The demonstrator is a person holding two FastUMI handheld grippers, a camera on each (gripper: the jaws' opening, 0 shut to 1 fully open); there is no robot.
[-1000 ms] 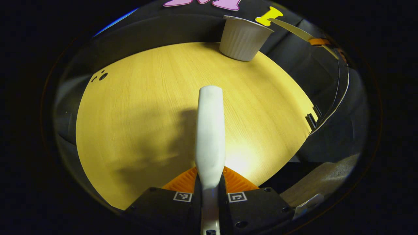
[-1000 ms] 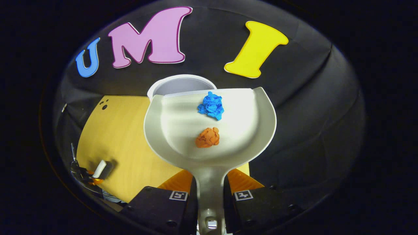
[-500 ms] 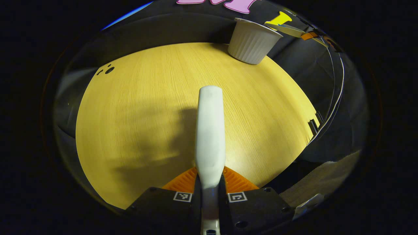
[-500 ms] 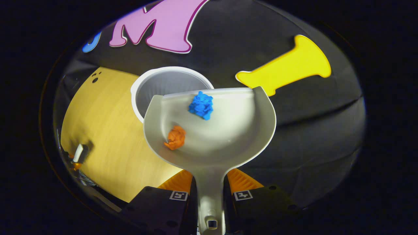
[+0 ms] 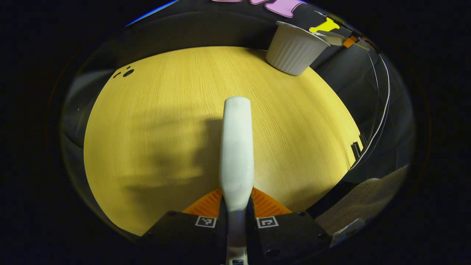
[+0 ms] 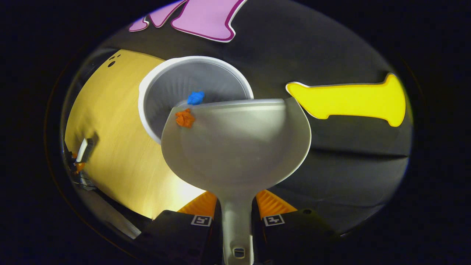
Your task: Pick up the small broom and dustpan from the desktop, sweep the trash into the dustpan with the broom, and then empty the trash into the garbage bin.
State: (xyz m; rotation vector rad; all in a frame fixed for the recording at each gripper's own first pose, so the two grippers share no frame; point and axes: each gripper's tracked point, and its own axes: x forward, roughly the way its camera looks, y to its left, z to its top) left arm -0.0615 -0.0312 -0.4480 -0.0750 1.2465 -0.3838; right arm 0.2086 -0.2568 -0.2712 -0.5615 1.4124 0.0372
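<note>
My right claw [image 6: 237, 224] pinches the stiff, light dustpan [image 6: 235, 143] by its handle, tipped over the bin [image 6: 165, 84] so the featherweight orange wad [image 6: 184, 118] slides off, while my left claw [image 5: 236, 221] clamps the broom [image 5: 236, 147] handle above the table [image 5: 154, 121].

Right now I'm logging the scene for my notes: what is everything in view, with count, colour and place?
Bin: one, white, ribbed, at the table's far edge.
Dustpan: one, white, tilted over the bin, handle between the right gripper's fingers.
Blue scrap: one, just past the dustpan's lip, over the bin's opening.
Orange scrap: one, at the dustpan's lip.
Broom: one, white handle, above the table.
Table: one, yellow wood.
Right gripper: shut on the dustpan's handle.
Left gripper: shut on the broom.
</note>
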